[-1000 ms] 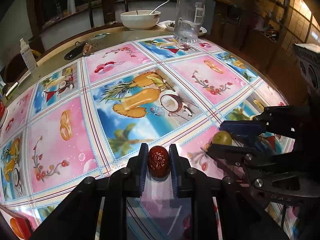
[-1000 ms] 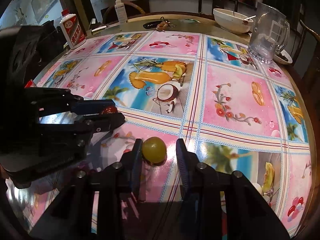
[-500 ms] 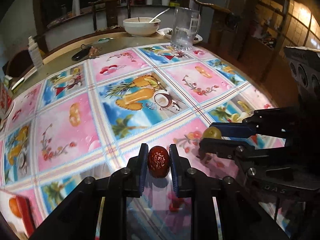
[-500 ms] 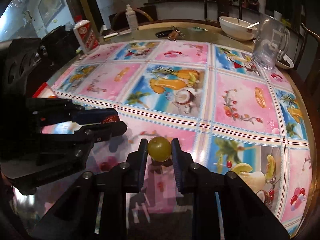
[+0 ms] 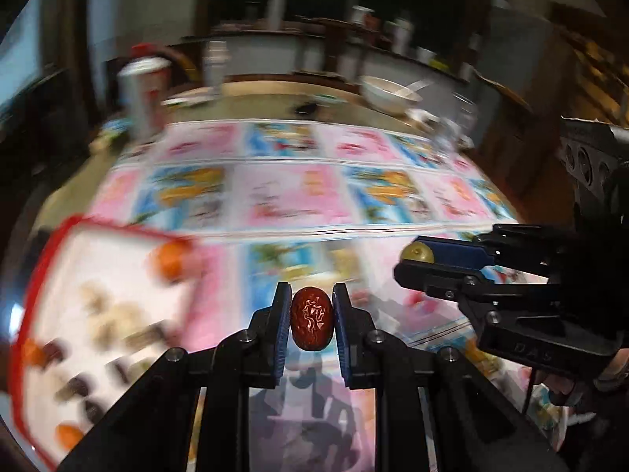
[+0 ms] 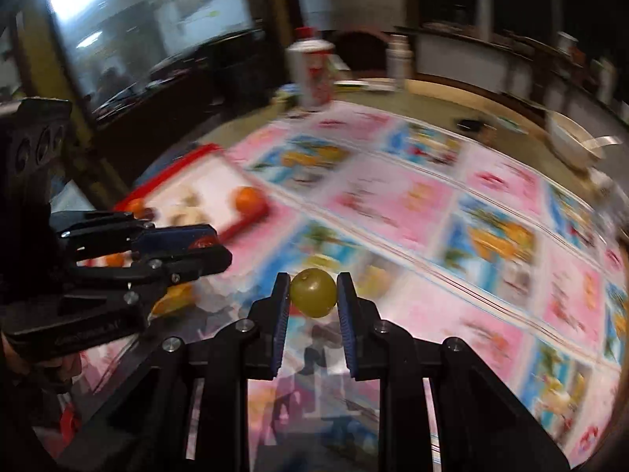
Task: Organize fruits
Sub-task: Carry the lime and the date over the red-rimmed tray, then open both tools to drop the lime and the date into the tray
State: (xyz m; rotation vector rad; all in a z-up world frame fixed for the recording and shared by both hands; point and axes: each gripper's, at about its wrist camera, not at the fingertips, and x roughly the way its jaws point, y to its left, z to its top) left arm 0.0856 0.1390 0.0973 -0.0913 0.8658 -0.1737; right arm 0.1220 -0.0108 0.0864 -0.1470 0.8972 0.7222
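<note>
Above a fruit-print tablecloth (image 5: pixel 298 192), both grippers carry fruit toward a red-rimmed tray (image 6: pixel 204 181) — left gripper (image 5: pixel 311 324) pinching a red date (image 5: pixel 311 323), right gripper (image 6: pixel 313 295) pinching a green grape (image 6: pixel 313 293).

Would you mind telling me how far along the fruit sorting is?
Done: several fruits, including oranges, lie on the red-rimmed tray. In hand: the left gripper clamps a red date, the right gripper a green grape, both above the table. Left: setting both down.
</note>
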